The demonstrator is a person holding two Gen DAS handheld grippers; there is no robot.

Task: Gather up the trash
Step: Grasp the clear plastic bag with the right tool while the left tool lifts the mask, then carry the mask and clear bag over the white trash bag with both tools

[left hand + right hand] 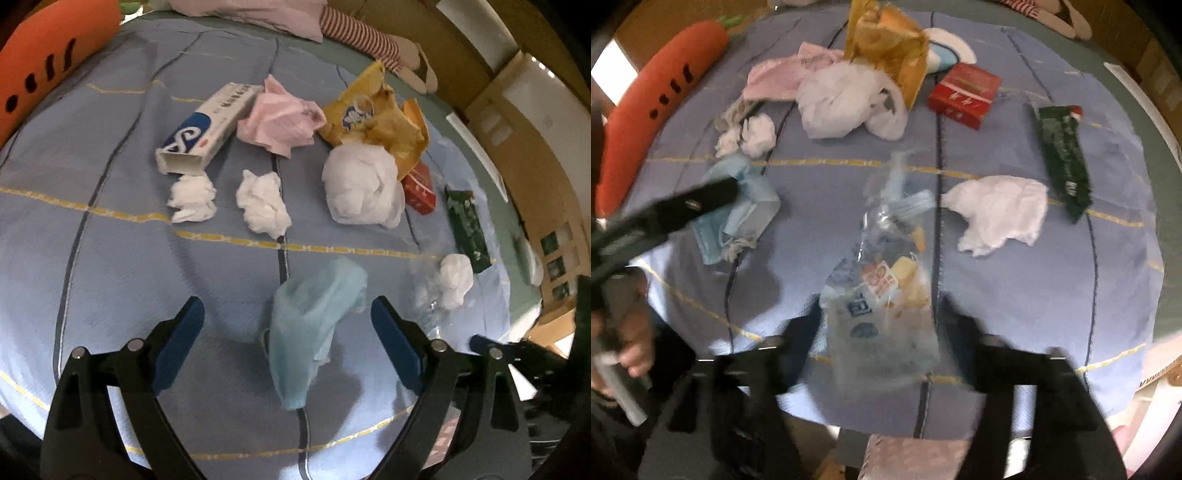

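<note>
Trash lies scattered on a blue bedspread (110, 236). My left gripper (288, 321) is open, its blue pads on either side of a crumpled light-blue face mask (314, 325), not closed on it. The mask also shows in the right wrist view (738, 218) with the left gripper's finger (701, 201) over it. My right gripper (882, 317) is open and blurred, its fingers on either side of a clear plastic wrapper (882, 295) with printed bits inside. Nearby lie white tissue wads (262, 203), a toothpaste box (207, 129) and pink paper (280, 122).
A yellow snack bag (373, 118), a white plastic bag (362, 184), a red box (964, 94), a green wrapper (1063, 158) and a flat white tissue (1001, 214) lie further out. An orange carrot plush (661, 96) lines the bed's left side. A striped plush (358, 33) lies at the head.
</note>
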